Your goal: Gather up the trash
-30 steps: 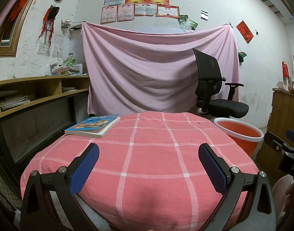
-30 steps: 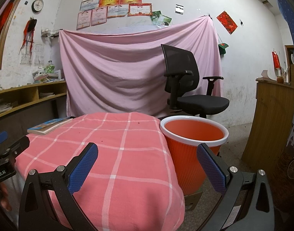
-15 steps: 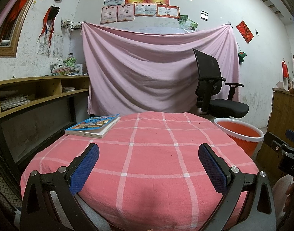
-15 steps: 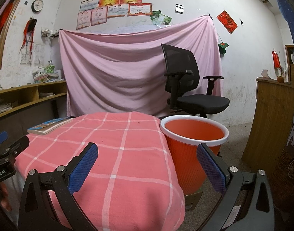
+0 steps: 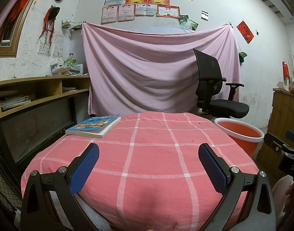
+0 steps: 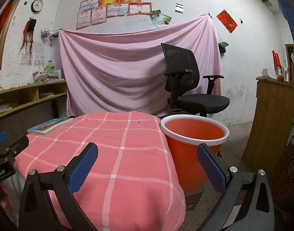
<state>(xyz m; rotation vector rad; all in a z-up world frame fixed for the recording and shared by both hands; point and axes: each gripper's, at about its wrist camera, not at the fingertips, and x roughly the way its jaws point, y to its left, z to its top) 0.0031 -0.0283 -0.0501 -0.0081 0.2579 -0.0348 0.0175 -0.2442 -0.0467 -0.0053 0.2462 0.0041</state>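
Observation:
An orange bin (image 6: 193, 140) with a white rim stands on the floor right of the table; it also shows in the left wrist view (image 5: 240, 134). My left gripper (image 5: 148, 161) is open and empty above the near edge of the table with the red checked cloth (image 5: 147, 154). My right gripper (image 6: 147, 160) is open and empty, over the table's right edge and the bin's left side. No loose trash shows on the cloth. Part of my right gripper shows at the right edge of the left wrist view (image 5: 285, 154).
A blue book (image 5: 94, 125) lies at the table's far left. A black office chair (image 6: 187, 88) stands behind the bin before a pink sheet (image 5: 156, 73). Wooden shelves (image 5: 31, 94) are on the left, a wooden cabinet (image 6: 272, 119) on the right.

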